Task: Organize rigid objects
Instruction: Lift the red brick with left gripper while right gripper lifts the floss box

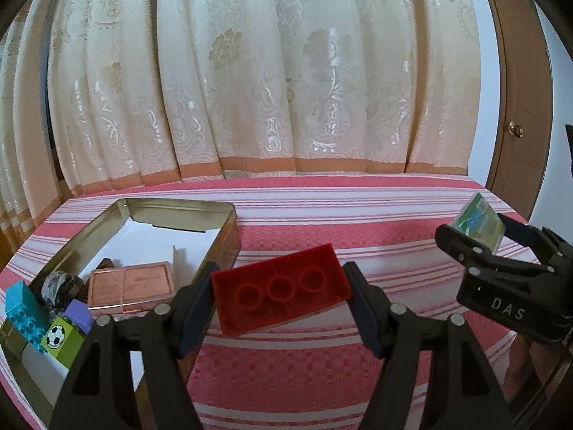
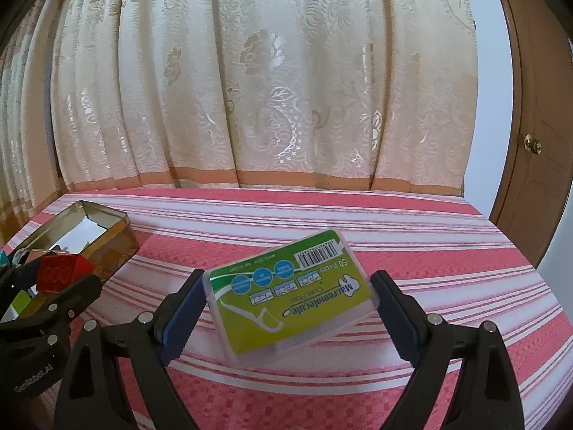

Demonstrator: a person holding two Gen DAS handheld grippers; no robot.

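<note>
Currently:
Left gripper (image 1: 283, 299): clamps red brick (image 1: 281, 288) (underside up), beside tin (image 1: 229, 236)
Right gripper (image 2: 286, 306): clamps floss-pick box (image 2: 290, 294)

A cream damask curtain (image 1: 265, 82) with woven flowers and an orange hem band hangs in folds behind the bench, which wears a red-and-white striped cloth (image 2: 358, 222). At right stands a brown wooden door (image 2: 537, 136) with a brass knob (image 2: 532, 143).
</note>
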